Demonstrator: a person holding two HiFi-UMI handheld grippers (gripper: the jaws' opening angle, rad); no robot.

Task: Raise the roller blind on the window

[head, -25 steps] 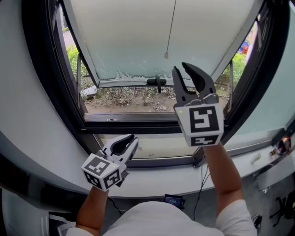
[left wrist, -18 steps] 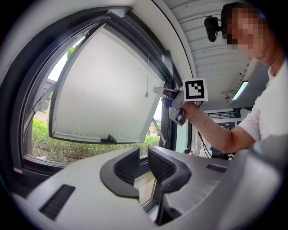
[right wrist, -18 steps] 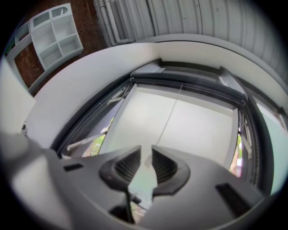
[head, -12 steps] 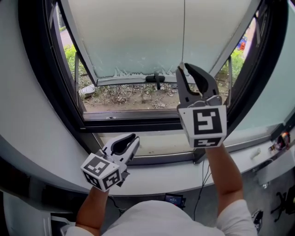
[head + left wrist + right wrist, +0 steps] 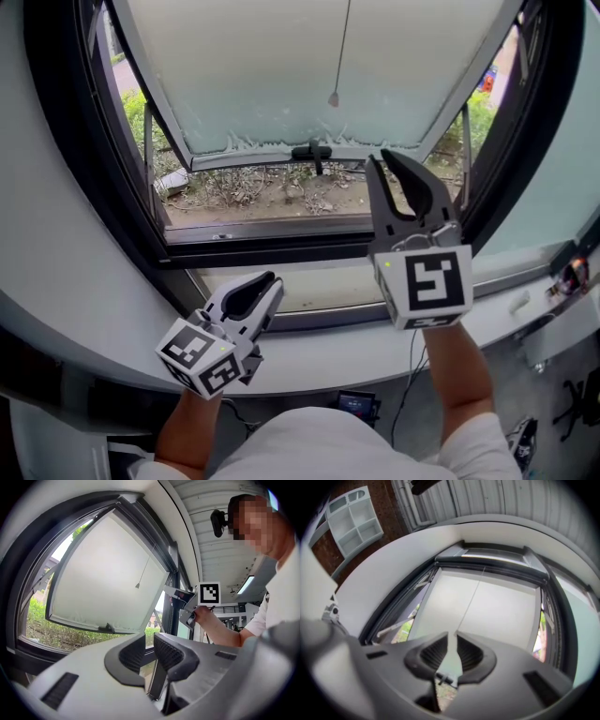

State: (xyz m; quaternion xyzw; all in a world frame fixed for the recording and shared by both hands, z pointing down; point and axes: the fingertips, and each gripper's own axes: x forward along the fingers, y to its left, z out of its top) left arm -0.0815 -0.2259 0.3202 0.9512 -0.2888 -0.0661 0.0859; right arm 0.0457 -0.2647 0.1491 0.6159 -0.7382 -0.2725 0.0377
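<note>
**Editor:** What has changed at the dark-framed window (image 5: 94,187)?

**Reporter:** The right gripper (image 5: 380,157) has dropped to just below the blind's grey bottom rail (image 5: 253,159). Its jaws have just been closing to a narrow gap, with nothing between them. The thin white pull cord (image 5: 342,47), earlier running down to those jaws, now dangles free above the rail.

**Editor:** And the blind?

**Reporter:** The pale fabric roller blind (image 5: 281,66) covers most of the window, not yet raised. The left gripper (image 5: 267,281), jaws apart and empty, waits well below the rail.

**Editor:** The risk?

**Reporter:** Likely a missed grab at the swinging cord. The thin line could also slip through the pads and let the blind fall back.
</note>
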